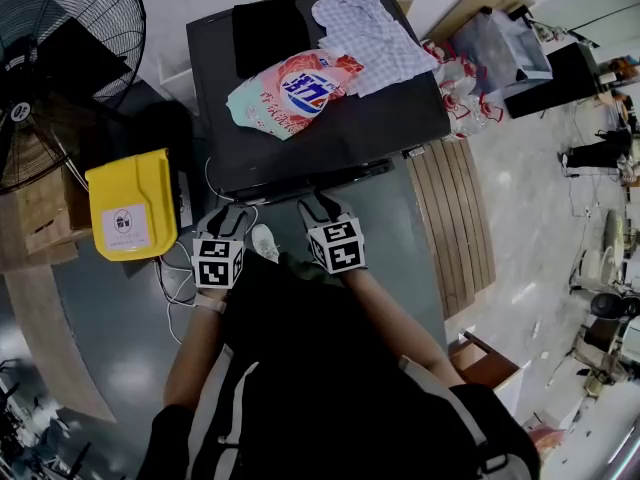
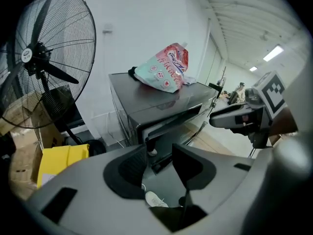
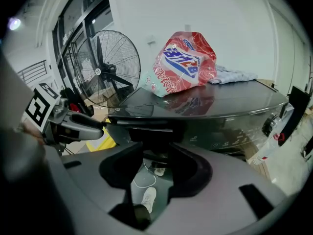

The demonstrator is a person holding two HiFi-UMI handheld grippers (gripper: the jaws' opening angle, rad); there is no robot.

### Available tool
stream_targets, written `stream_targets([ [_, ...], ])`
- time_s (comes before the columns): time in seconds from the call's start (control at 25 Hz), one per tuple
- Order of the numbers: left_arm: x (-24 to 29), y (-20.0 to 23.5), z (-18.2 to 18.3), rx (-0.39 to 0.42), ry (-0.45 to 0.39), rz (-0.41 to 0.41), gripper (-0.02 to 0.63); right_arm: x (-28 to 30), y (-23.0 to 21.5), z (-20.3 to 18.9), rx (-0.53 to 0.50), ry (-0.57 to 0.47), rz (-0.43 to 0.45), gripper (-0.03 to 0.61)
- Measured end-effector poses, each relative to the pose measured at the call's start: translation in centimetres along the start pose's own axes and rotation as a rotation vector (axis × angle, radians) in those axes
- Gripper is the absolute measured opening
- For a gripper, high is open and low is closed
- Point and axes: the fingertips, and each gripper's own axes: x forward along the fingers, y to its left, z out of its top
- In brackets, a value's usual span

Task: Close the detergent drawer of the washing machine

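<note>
The dark grey washing machine point(image 1: 330, 128) stands right in front of me. Its detergent drawer point(image 3: 142, 130) sticks out of the front panel at the upper left, and it also shows in the left gripper view as the detergent drawer point(image 2: 168, 129). My left gripper point(image 1: 228, 215) point(image 2: 159, 153) hovers just before the machine's front edge, jaws open and empty. My right gripper point(image 1: 318, 206) point(image 3: 155, 153) is beside it, just under the drawer, jaws open, pads touching nothing. Each gripper appears in the other's view.
On the machine's lid lie a pink detergent bag point(image 1: 295, 90), a checked cloth point(image 1: 370, 33) and a black item point(image 1: 268, 33). A large fan point(image 1: 60, 68) and a yellow bin point(image 1: 130, 203) stand to the left. A wooden slat board point(image 1: 450, 218) lies on the right. A white shoe point(image 1: 264, 241) and cables are on the floor.
</note>
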Motion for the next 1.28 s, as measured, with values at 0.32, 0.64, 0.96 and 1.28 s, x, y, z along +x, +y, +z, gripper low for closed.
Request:
stream_targets([
  [0.32, -0.1, -2.3, -1.2, 0.025, -0.029, -0.012, 0.018, -0.5, 1.8, -1.3, -0.062, 0.015, 0.033, 0.046],
  [0.64, 0.8, -2.8, -0.1, 0.0, -0.05, -0.08, 0.012, 0.1, 2.4, -0.9, -0.085, 0.01, 0.031, 0.023],
  [0.96, 1.7, -2.5, 0.6, 0.021, -0.034, -0.13, 0.011, 1.2, 2.1, -0.3, -0.081, 0.012, 0.0, 0.023],
  [1.28, 2.4, -2.9, 0.2, 0.047, 0.002, -0.194, 0.011, 1.9, 1.5, 0.4, -0.069, -0.003, -0.039, 0.02],
])
